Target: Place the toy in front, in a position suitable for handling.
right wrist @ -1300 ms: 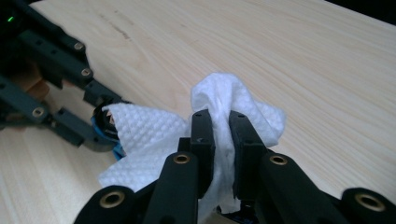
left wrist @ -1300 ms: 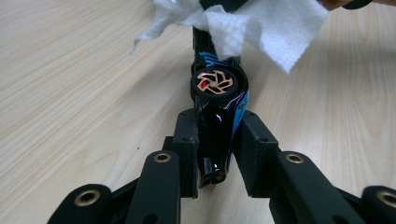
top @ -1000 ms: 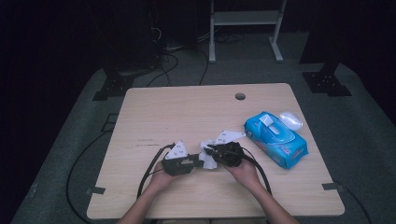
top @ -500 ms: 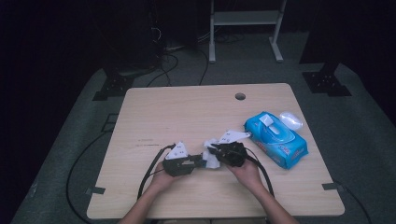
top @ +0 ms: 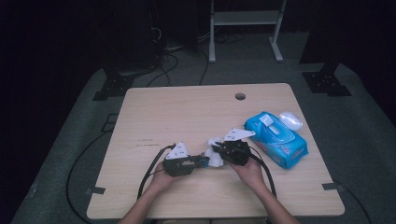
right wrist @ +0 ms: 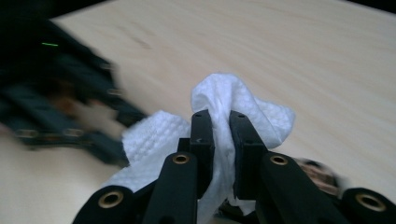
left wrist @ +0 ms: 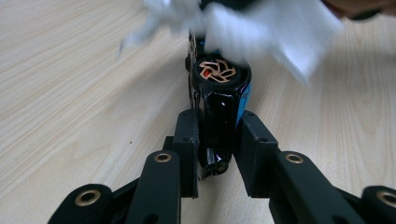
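Now, near the bench front edge:
Left gripper: jaws clamped on a small black and blue toy car, held low over the wood.
Right gripper: jaws pinched on a white wipe, pressed against the car's far end.
Wipes packet: blue, lying well right of both hands.

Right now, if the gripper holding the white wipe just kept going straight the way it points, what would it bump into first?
Most likely the small black toy car held in the left gripper. The right gripper, shut on the white wipe, points left toward it, and the wipe already reaches the car; the exact gap is hard to judge.
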Motion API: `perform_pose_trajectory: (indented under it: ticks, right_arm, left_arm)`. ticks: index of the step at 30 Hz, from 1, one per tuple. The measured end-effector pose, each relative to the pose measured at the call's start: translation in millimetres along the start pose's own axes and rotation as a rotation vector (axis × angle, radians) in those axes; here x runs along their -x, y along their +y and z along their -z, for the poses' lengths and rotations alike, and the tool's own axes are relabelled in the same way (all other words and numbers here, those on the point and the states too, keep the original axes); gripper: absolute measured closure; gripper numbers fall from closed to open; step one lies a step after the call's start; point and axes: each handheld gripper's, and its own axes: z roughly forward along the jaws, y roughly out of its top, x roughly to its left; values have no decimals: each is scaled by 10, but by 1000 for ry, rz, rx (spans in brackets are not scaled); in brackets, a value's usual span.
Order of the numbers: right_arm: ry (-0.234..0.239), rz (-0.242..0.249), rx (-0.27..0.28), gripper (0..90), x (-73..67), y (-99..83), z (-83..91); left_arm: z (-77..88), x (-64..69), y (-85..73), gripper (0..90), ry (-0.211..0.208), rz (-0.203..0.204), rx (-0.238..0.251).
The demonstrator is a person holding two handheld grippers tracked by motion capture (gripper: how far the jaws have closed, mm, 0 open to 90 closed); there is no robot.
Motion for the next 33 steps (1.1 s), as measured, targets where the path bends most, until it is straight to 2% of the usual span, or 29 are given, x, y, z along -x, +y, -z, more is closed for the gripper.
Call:
perform_pose_trajectory:
  ticks: [1, 2, 3, 5, 6, 7, 8, 9, 11, 13, 16, 17, 18, 19, 20, 22, 24, 26, 29, 32, 33]
  right_arm:
    - [23, 25, 5, 804, -89, 8, -42]
    - [16, 48, 2, 803, -97, 22, -46]
    - [16, 48, 2, 803, -97, 22, -46]
    - [-22, 33, -5, 803, 17, 18, -2]
    - [-22, 33, -5, 803, 17, 18, -2]
    - [-69, 17, 1, 803, 141, -14, 58]
    - [-69, 17, 1, 803, 141, -14, 58]
    - [-100, 4, 0, 804, 201, -30, 93]
    - [-129, -32, 3, 804, 341, -74, 161]
    - [-144, -35, 5, 804, 354, -84, 170]
    - [-152, -18, 3, 804, 295, -71, 156]
    - [-117, 10, 5, 803, 194, -54, 127]
    - [-117, 10, 5, 803, 194, -54, 127]
    - [-99, 49, -3, 802, 106, -38, 93]
    - [-99, 49, -3, 802, 106, -38, 93]
    - [-122, 87, -15, 802, 76, -22, 83]
    - [-151, 75, -13, 801, 143, -38, 108]
    - [-168, 17, -4, 801, 269, -73, 175]
    - [-188, 15, -5, 801, 296, -86, 195]
    - [-174, 15, 1, 802, 247, -90, 181]
    - [-145, 29, 6, 801, 198, -82, 155]
  left_arm:
    - [2, 1, 1, 711, 2, 1, -1]
    - [2, 1, 1, 711, 2, 1, -1]
    - [4, 1, 2, 711, 3, -3, -3]
    - [4, 8, 7, 711, 6, -7, -6]
    - [4, 8, 7, 711, 6, -7, -6]
    - [3, 7, 6, 711, 5, -3, -5]
    - [3, 7, 6, 711, 5, -3, -5]
    - [2, 7, 6, 711, 6, -1, -3]
    - [0, 10, 5, 711, 0, -1, -1]
    - [-2, 12, 5, 712, -2, -6, -2]
    - [-2, 13, 6, 712, -2, -7, -3]
    - [-2, 15, 6, 713, -4, -10, -5]
    - [-2, 15, 6, 713, -4, -10, -5]
    - [-2, 20, 8, 713, -1, -9, -6]
    - [-2, 20, 8, 713, -1, -9, -6]
    - [4, 21, 10, 713, 3, -12, -8]
    - [13, 19, 8, 713, 2, -10, -9]
    - [20, 19, 4, 722, 0, -14, -11]
    - [13, 21, 2, 722, 0, -15, -7]
    - [4, 20, 2, 725, -2, -18, -10]
    - [3, 20, 3, 725, -2, -18, -10]
